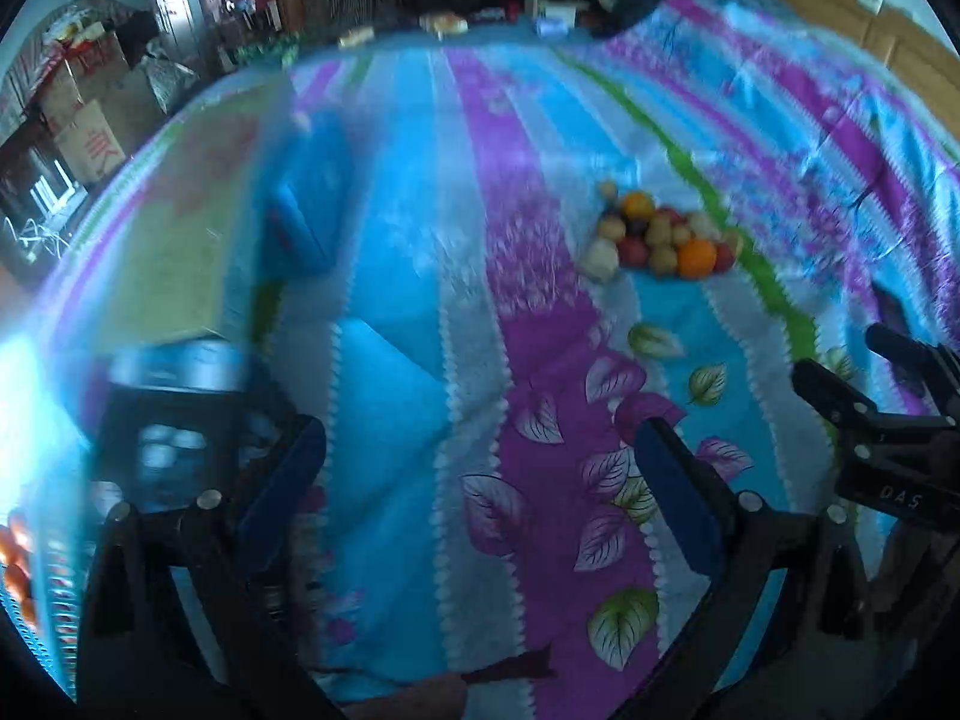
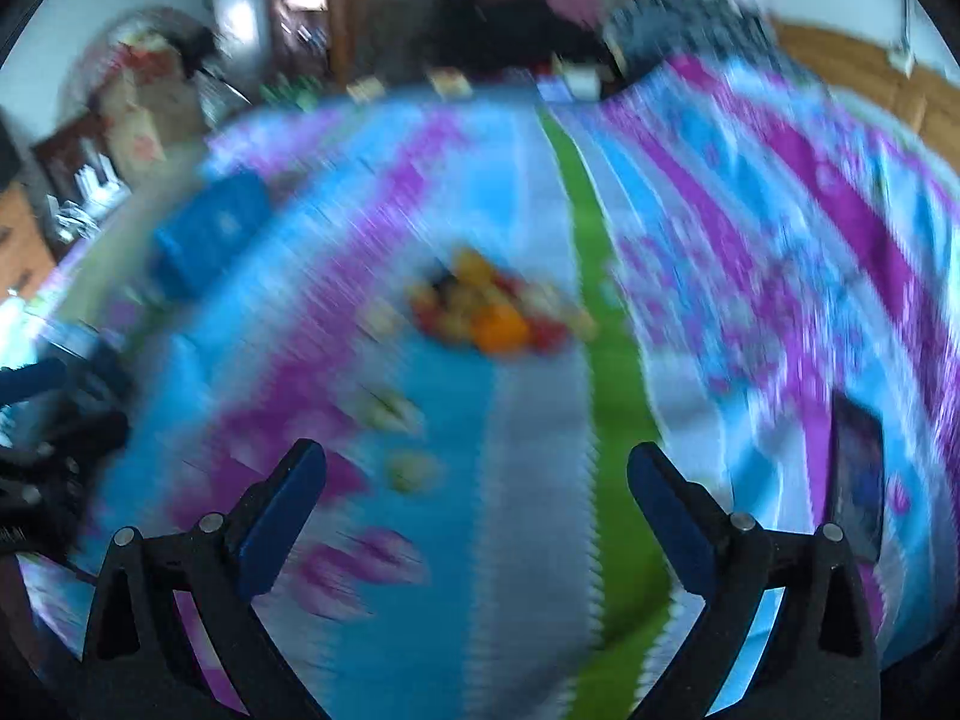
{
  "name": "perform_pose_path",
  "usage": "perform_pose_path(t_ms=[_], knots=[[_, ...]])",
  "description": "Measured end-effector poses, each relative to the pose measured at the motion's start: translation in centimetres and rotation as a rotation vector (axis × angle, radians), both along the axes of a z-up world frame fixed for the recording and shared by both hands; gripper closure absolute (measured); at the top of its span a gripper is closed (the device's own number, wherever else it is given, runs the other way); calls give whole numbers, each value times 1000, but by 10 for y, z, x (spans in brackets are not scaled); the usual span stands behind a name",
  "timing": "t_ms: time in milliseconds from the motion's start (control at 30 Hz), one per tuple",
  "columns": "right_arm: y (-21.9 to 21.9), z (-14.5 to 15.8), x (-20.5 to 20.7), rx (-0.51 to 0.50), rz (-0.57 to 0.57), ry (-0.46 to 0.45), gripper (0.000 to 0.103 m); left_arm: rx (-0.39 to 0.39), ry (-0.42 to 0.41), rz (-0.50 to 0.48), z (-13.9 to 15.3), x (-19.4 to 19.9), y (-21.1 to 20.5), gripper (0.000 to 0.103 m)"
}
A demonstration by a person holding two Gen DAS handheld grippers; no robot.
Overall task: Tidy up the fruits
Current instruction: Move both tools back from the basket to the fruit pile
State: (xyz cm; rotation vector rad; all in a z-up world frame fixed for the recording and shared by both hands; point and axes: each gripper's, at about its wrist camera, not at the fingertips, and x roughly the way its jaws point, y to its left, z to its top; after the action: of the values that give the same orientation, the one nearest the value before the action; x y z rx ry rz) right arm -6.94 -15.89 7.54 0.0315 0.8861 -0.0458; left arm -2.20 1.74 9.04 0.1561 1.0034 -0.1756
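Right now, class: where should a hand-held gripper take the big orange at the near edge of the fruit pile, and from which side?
Grip the orange across its round middle, coming from above and the near side. It sits at the pile's near edge with bare bedspread in front; other fruits crowd behind and beside it.

**Cool daylight, heavy smear on the right camera**

I see both views lit by soft, bluish daylight. In the left wrist view a white-blue glare (image 1: 24, 396) burns out the left edge. That view is fairly sharp at centre: the fruit pile (image 1: 660, 234) and the bedspread (image 1: 540, 390) leaf print read clearly, while its left side smears. My right wrist view is blurred throughout; the fruit there is an orange smudge. Both fisheyes bow the bed and darken the corners. Shadows are faint.
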Motion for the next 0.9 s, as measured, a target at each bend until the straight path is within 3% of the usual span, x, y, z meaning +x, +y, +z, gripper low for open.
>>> perform_pose_path(t_ms=[100, 333, 533, 900], knots=[[-20, -35, 5, 2, -12, 49, 1, 20, 46, 51, -33, 21, -1, 0], [-19, -75, 27, 7, 67, 74, 0, 40, 95, 131, -82, 47, -4, 0], [-23, -88, 27, 36, 59, 44, 0, -3, -28, 169, -87, 36, -4, 0], [-23, -88, 27, 41, 65, 27, 0, -5, -37, 171, -91, 38, -2, 0]])
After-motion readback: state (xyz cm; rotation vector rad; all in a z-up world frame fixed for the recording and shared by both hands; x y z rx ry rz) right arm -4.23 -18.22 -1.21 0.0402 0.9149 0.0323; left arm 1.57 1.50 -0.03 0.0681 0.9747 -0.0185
